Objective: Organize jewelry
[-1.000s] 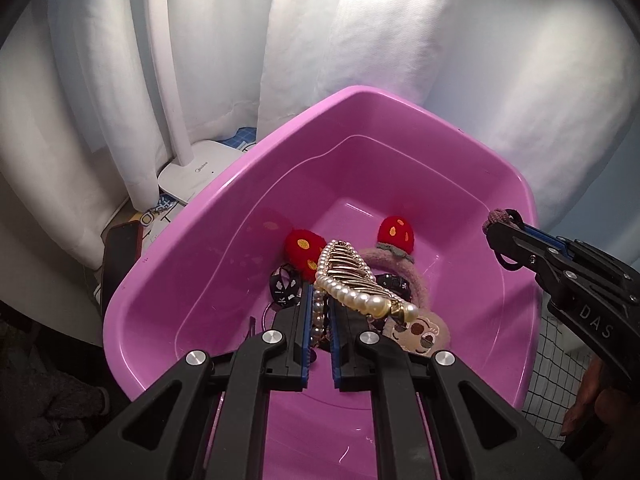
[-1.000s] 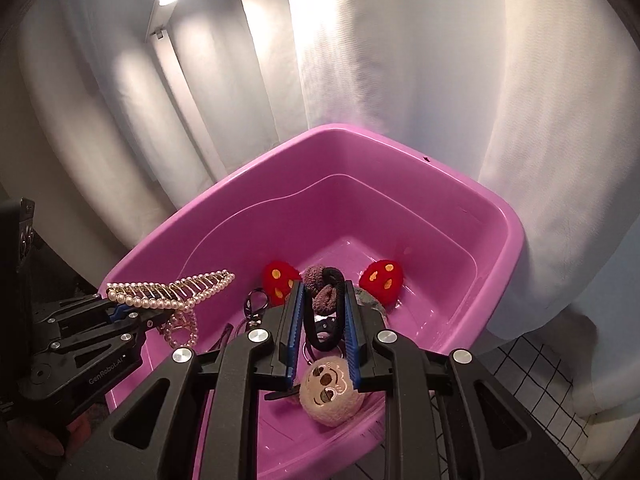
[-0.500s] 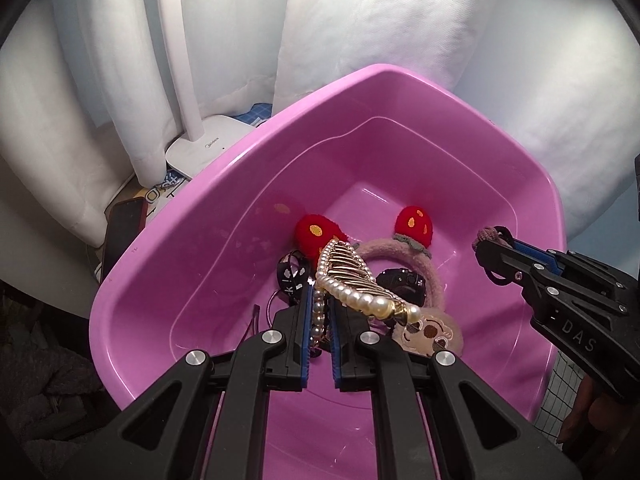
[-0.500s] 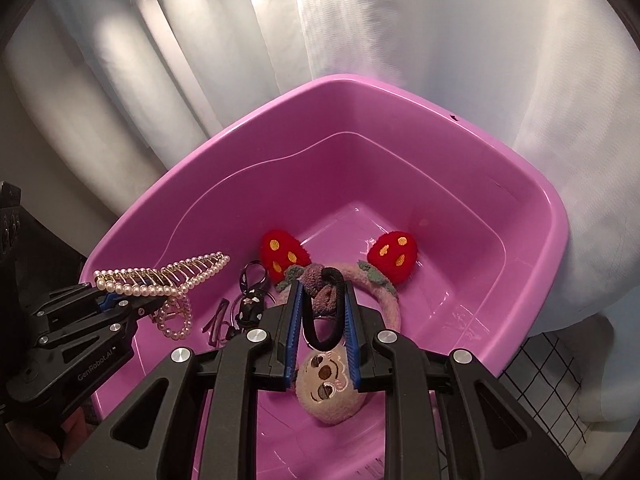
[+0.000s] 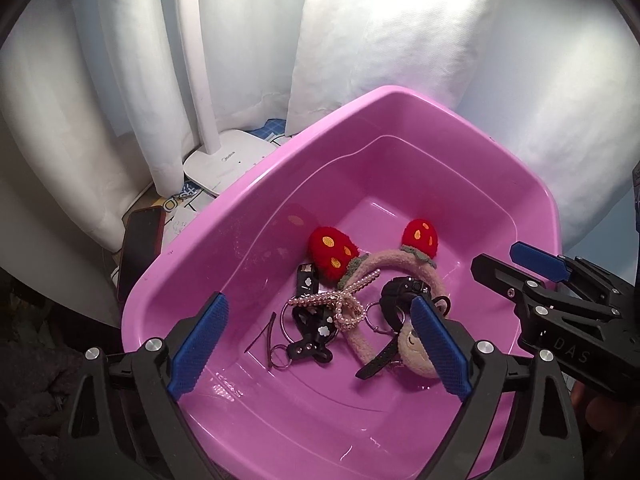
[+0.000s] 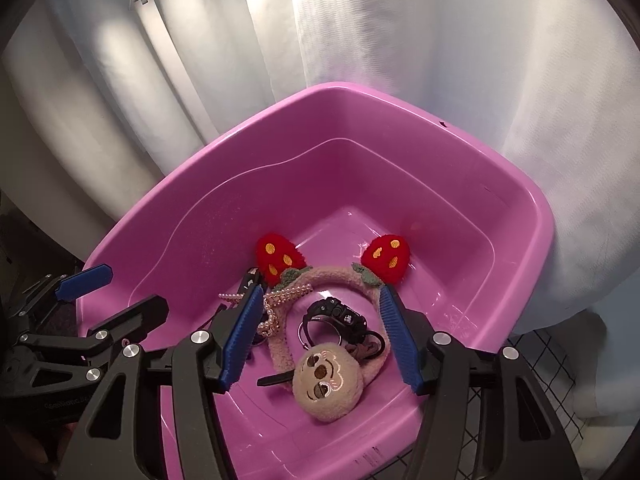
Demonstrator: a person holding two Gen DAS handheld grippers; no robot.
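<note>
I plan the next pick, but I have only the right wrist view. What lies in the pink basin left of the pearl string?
Observer: A black strap with white flowers lies there, partly under the pearl string.
Operator: Is anything thin near it?
Observer: Yes, a black hairpin lies on the pink basin floor, left of the strap.
Operator: And outside the basin?
Observer: A dark phone lies beside its left rim, near a white lamp base.

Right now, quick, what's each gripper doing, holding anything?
Left gripper: jaws just opened wide, holding nothing, above the pink tub.
Right gripper: jaws just opened, holding nothing, over the tub.
</note>
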